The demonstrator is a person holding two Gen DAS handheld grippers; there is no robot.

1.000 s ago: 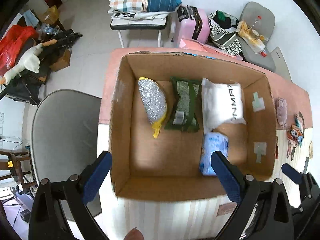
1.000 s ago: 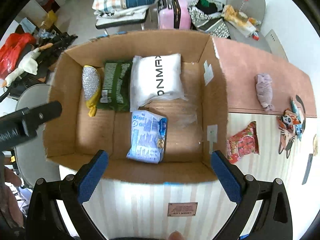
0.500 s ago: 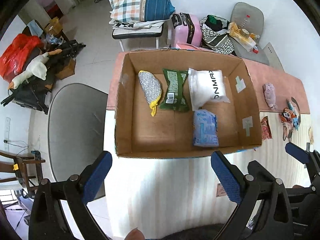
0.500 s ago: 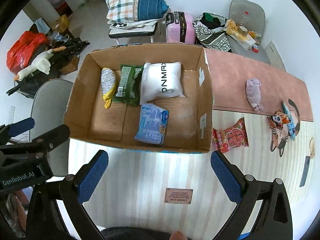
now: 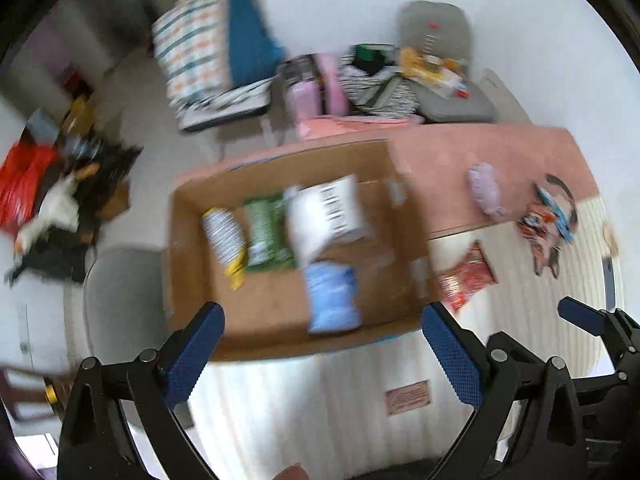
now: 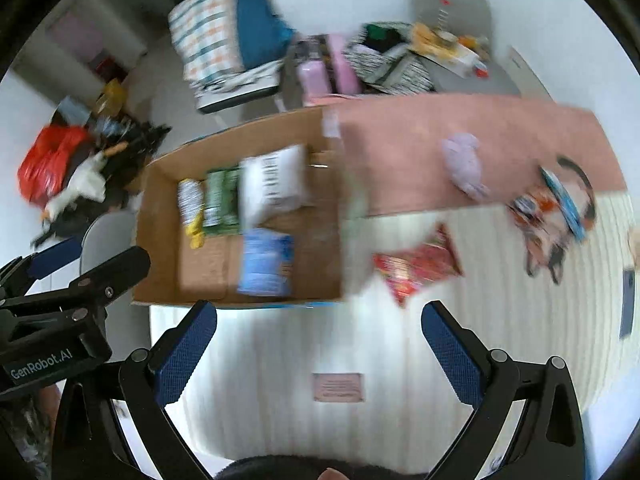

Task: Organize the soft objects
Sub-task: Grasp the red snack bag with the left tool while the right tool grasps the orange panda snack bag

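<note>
Cluttered chairs and bags blur behind a striped tabletop (image 6: 280, 344). I hold both claws wide apart and empty, above its near edge. My right gripper (image 6: 318, 354) is nearer the crinkly red snack packet (image 6: 416, 268), ahead and slightly right, long axis running left-right, just beside the cardboard box (image 6: 160, 240). My left gripper (image 5: 320, 356) faces the box.

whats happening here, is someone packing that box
Yes: a person with two handheld grippers is sorting soft items into a brown cardboard box. It already holds a silver and yellow pouch, a green packet, a white bag and a blue pack. Both the left gripper and the right gripper are open and empty. A red snack packet and a lilac cloth lie outside on the table.
</note>
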